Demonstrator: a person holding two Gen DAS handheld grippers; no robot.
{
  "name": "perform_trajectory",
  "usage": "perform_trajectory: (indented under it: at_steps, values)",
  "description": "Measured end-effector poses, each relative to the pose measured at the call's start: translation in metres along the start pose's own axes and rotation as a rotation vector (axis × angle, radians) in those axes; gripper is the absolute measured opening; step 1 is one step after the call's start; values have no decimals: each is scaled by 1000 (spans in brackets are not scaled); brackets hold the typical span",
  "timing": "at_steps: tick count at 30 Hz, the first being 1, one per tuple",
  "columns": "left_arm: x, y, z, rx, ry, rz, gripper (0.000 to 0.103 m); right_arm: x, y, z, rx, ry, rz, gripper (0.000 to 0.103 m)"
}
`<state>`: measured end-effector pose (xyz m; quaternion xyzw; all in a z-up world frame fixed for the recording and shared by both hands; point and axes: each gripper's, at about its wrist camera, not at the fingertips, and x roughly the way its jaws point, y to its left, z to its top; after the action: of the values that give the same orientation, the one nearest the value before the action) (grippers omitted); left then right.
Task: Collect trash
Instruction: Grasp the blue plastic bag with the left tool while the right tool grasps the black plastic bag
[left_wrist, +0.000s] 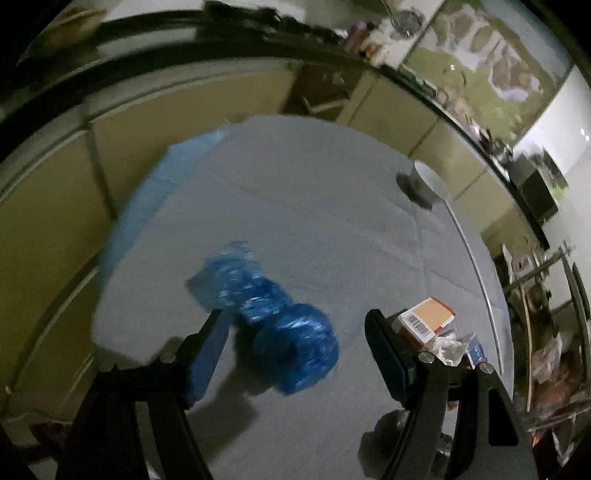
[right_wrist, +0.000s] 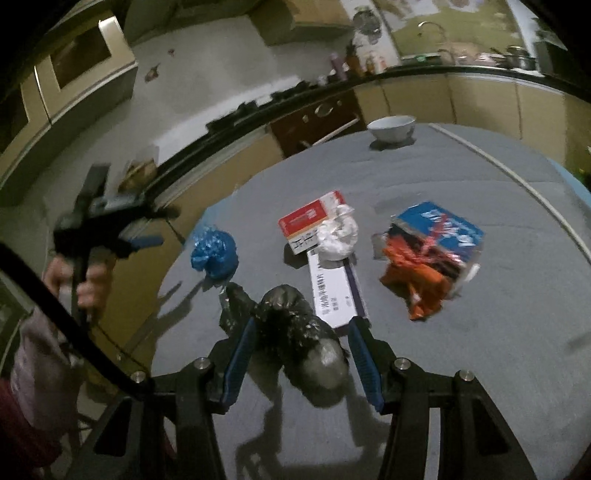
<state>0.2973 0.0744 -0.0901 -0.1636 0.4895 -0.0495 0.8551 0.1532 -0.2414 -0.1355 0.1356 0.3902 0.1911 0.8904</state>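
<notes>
table (right_wrist: 498, 332): big one with a grey cloth over it, all the trash sits on this

blue box (right_wrist: 441, 230): far right of the pile, tilted, well off from both grippers

orange wrapper (right_wrist: 413, 280): crumpled up right against the blue box's near side

white flat box (right_wrist: 332, 291): lies just past the right gripper's tips, slightly right of centre

black bag (right_wrist: 295, 332): knotted lump, sits right between the right gripper's fingers, grey shiny end toward the camera

right gripper (right_wrist: 303, 332): jaws partly apart either side of the black bag, can't tell if the pads actually press on it

blue bag (left_wrist: 280, 317): crumpled plastic, on the cloth in front of the left gripper, between the finger lines but beyond the tips

left gripper (left_wrist: 295, 325): jaws wide apart, nothing in them, hovering over the table's left edge

red and white carton (right_wrist: 312, 221): behind the white flat box, touching the tissue

crumpled tissue (right_wrist: 338, 236): white wad on the flat box's far end

white bowl (right_wrist: 391, 127): upright at the far edge, well away
</notes>
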Motion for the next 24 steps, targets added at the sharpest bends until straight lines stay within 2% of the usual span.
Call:
perform_trajectory:
  at_steps: [6, 7, 8, 9, 10, 15, 20, 24]
  values:
    - [41, -9, -5, 35, 97, 93, 76, 37, 10, -8, -40, 115, -39, 56]
    - [45, -7, -9, 30, 109, 89, 76, 39, 15, -13, -64, 123, -38, 51]
    - [49, -5, -14, 25, 117, 82, 73, 41, 21, -16, -89, 121, -43, 41]
    - [51, -3, -18, 23, 125, 71, 69, 40, 25, -19, -114, 119, -52, 37]
    - [53, 0, -23, 12, 138, 48, 63, 36, 29, -23, -140, 104, -63, 36]
    - [43, 1, -40, 15, 110, 12, 58, 4, 29, -40, -125, 57, -44, 35]
    - [21, -10, -77, 69, 93, -22, 56, -36, 7, -55, -25, 0, -38, 35]
    - [-3, -27, -108, 121, 68, -48, 56, -68, -18, -69, 56, -49, -79, 35]
